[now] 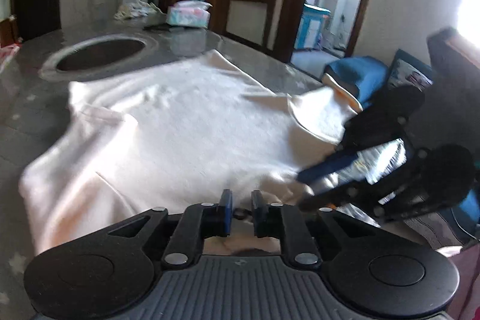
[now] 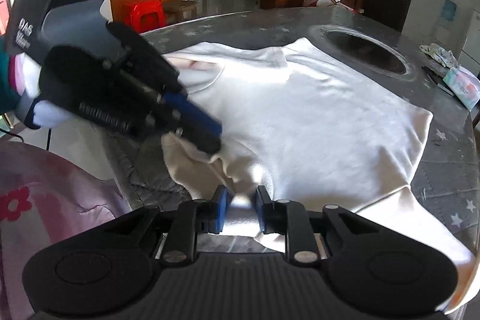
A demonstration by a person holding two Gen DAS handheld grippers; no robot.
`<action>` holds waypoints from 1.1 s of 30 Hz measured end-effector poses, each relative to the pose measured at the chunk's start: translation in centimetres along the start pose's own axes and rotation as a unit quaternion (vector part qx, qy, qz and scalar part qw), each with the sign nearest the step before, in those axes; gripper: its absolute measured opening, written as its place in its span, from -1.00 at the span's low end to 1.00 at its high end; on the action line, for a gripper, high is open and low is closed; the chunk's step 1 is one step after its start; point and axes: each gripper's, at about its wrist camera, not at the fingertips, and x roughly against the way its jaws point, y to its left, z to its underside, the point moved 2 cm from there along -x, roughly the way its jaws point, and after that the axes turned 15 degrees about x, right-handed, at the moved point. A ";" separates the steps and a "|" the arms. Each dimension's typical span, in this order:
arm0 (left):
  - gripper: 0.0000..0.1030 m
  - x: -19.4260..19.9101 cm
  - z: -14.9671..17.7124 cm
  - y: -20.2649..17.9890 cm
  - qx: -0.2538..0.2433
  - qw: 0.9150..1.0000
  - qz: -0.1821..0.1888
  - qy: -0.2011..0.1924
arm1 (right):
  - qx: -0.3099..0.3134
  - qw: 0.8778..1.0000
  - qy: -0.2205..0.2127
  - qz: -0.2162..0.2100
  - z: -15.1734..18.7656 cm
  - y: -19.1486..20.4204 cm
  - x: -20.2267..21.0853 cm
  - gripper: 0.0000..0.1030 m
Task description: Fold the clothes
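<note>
A white T-shirt (image 1: 186, 128) lies spread flat on the grey star-patterned table (image 1: 36, 107); it also shows in the right wrist view (image 2: 324, 122). My left gripper (image 1: 241, 203) sits at the shirt's near edge, its blue pads a small gap apart with cloth between them. In the right wrist view the left gripper (image 2: 210, 140) pinches a fold of the shirt's edge. My right gripper (image 2: 241, 200) is at the near hem, pads apart with cloth bunched in the gap. It appears blurred at the right of the left wrist view (image 1: 303, 188).
A round dark hole (image 1: 102, 53) is set in the table behind the shirt. A tissue pack (image 1: 189, 14) and crumpled cloth (image 1: 135, 9) lie at the far edge. A blue chair (image 1: 357, 77) stands beside the table. A red stool (image 2: 144, 12) stands on the floor.
</note>
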 end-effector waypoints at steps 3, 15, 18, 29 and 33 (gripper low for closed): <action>-0.52 0.5 -1.6 1.3 0.017 0.999 -0.027 -0.030 | -0.015 1.000 -0.016 0.005 -0.4 -0.6 0.6 -0.42; -0.11 -5.0 -5.1 4.7 -0.018 0.980 -0.186 -0.068 | -0.062 0.998 -0.018 0.018 -0.2 -1.7 -1.3 -0.20; -0.33 -5.1 -5.0 5.5 -0.001 0.980 -0.184 -0.077 | -0.065 0.998 -0.020 0.019 -0.3 -1.6 -1.3 -0.19; -0.93 5.7 -4.7 12.5 0.181 0.944 -0.200 -0.188 | -0.070 0.997 -0.024 0.030 -0.3 -1.6 -0.9 -0.18; -0.93 11.0 -2.6 15.6 0.239 0.911 -0.238 -0.239 | -0.069 0.997 -0.028 0.034 -0.5 -1.6 -0.7 -0.17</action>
